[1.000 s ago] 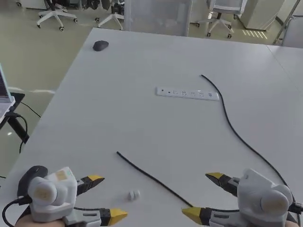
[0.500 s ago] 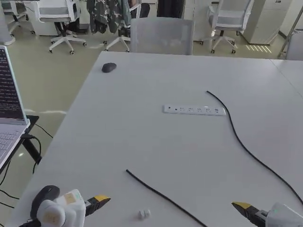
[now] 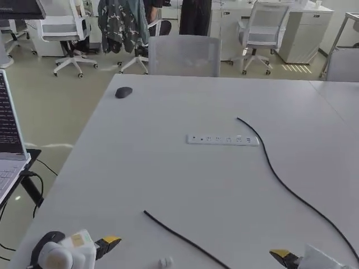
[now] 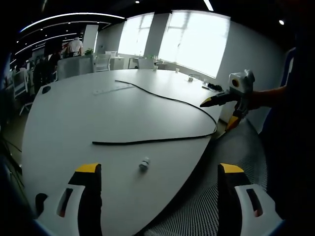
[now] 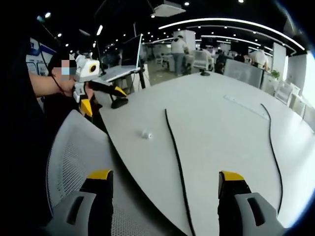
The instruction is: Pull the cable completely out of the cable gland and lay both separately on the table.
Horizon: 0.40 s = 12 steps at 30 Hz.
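Observation:
A short black cable (image 3: 182, 238) lies loose on the white table (image 3: 168, 168) near its front edge. The small white cable gland (image 3: 165, 261) lies apart from it, a little to its left. In the left gripper view the gland (image 4: 143, 163) sits just ahead of my left gripper (image 4: 160, 169), which is open and holds nothing, with the cable (image 4: 152, 140) beyond it. My right gripper (image 5: 166, 175) is also open with nothing in it, back from the table edge, facing the cable (image 5: 174, 152) and the gland (image 5: 145, 133).
A white power strip (image 3: 223, 139) lies mid-table with a long black cable (image 3: 280, 179) running to the right edge. A mouse (image 3: 123, 92) sits far left, a grey chair (image 3: 184, 55) behind the table, a laptop (image 3: 4, 140) at the left. A mesh chair seat (image 5: 74, 162) is below the grippers.
The head camera has tilted up. Both grippers have drawn back toward the person and sit lower in the picture, still open. Cable and gland have stayed put on the table.

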{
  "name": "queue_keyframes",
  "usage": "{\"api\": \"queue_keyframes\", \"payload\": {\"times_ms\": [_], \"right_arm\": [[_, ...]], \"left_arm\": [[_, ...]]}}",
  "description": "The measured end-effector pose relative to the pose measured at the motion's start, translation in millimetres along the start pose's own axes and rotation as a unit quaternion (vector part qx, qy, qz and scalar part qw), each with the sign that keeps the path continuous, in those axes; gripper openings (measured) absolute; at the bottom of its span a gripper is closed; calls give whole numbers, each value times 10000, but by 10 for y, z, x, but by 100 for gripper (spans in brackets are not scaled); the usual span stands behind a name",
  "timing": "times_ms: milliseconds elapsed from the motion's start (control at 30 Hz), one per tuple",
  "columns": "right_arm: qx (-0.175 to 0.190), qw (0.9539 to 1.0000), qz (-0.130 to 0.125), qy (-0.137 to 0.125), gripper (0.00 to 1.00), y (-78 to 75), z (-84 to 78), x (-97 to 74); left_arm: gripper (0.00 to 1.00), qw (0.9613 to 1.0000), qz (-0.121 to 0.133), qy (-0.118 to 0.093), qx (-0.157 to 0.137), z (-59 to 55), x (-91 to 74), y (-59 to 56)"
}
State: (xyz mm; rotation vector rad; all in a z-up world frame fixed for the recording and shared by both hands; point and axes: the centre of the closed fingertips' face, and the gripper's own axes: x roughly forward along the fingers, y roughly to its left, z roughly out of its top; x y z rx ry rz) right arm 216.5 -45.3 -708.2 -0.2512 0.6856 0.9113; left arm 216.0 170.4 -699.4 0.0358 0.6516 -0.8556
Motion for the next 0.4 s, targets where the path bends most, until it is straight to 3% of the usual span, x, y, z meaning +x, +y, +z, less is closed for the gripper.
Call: {"api": "queue_keyframes", "payload": {"times_ms": [167,200,400], "right_arm": [[128,9999,71,1,91,-10,14,14],[136,9999,97,16,92,-9,11,19],[190,9997,160,52,97,-91,-4,5]], "left_arm": [[99,9997,94,230,-62,-144,2,56],[99,9991,136,379,-115,-209,-4,101],[99,9983,169,556,-22,-198,-33,137]]}}
